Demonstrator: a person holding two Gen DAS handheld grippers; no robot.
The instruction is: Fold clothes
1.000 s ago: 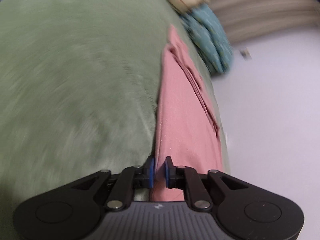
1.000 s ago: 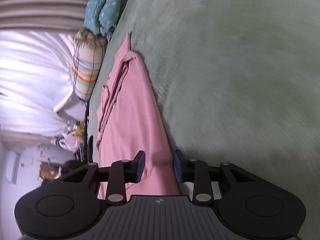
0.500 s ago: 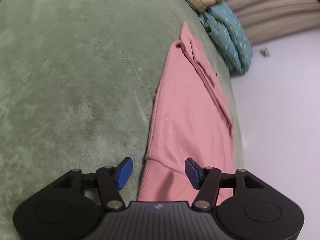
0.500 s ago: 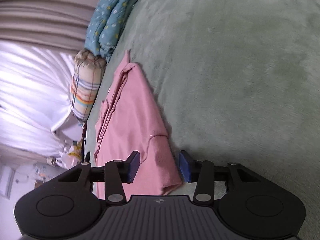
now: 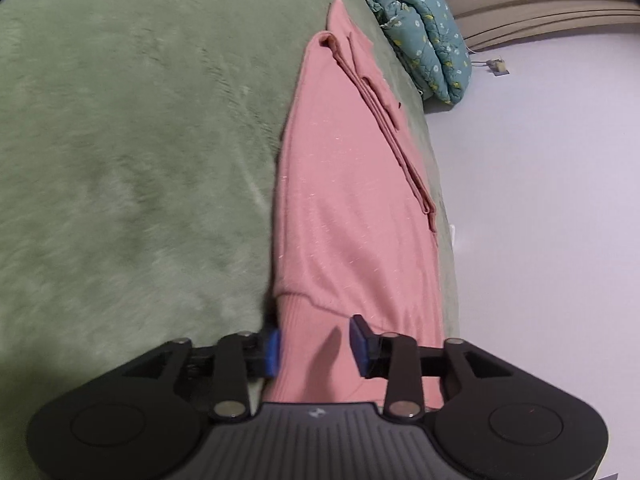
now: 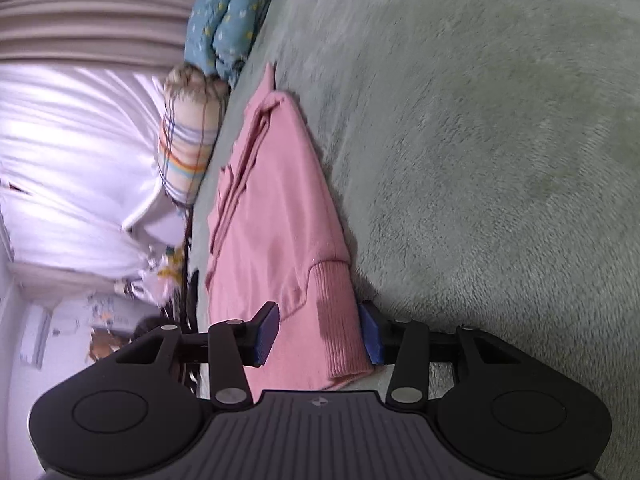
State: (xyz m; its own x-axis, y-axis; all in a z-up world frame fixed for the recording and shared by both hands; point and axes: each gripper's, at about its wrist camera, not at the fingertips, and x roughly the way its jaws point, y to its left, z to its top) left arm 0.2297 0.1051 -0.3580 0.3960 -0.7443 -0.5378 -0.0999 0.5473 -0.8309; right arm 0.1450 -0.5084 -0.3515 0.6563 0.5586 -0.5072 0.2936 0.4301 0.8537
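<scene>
Lying along the edge of a green plush bed cover [image 5: 132, 152], the pink sweater [image 5: 348, 208] is folded into a long narrow strip, its ribbed hem nearest both grippers. Past its far end sit a teal flowered quilt [image 5: 432, 44] and a striped pillow [image 6: 186, 148], both off the strip and blocking nothing. Only the right wrist view shows the pillow whole, a bright white curtain [image 6: 68, 160] and blurred clutter below it; the left wrist view shows instead pale floor [image 5: 552, 200] beside the bed. The left gripper [image 5: 316, 346] has its fingers closing, blue pads either side of the hem, the left pad at the fabric's edge, the right one apart from it. The right gripper [image 6: 318, 332] stands released, its pads straddling the ribbed cuff, which is doubled over at the corner
</scene>
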